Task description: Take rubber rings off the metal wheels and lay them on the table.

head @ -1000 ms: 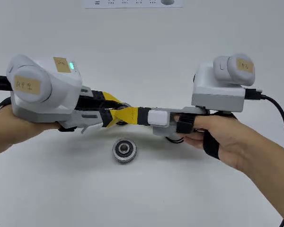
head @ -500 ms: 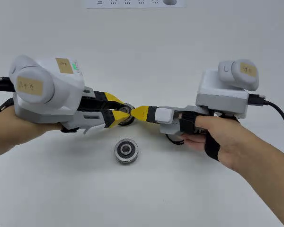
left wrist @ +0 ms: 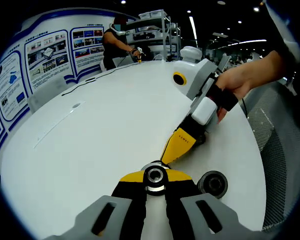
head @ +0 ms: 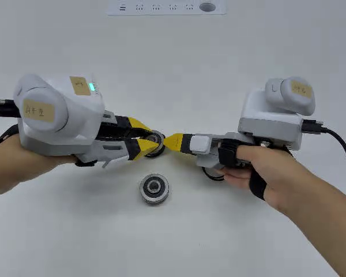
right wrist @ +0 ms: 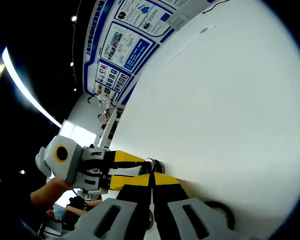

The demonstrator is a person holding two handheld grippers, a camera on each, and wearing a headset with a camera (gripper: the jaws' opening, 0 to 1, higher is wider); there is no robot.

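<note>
Left hand-held gripper (head: pixel 149 139): jaws pressed onto a metal wheel (left wrist: pixel 155 177), which is carried clear above the bench (head: pixel 179 75). The dark band on its rim is taken to be the rubber ring (left wrist: pixel 149 167), not yet off.

Right hand-held gripper (head: pixel 173 141): jaws drawn together to a narrow point that touches the rim of the held wheel on the far side from the left one. Cannot tell whether any rubber is caught between the tips.

Second wheel (head: pixel 154 188): lies flat on the bench, just below the two grippers, ring apparently on.

Risks, judged:
- If the right tips hold only the edge of the rubber, or none, a pull would slip off and leave the ring seated.
- The left grip is on a round, hard part. A sideways tug could twist or pop the wheel out, and it would drop towards the second wheel and roll.
- A stretched ring may snap free and fly off rather than be laid down.
</note>
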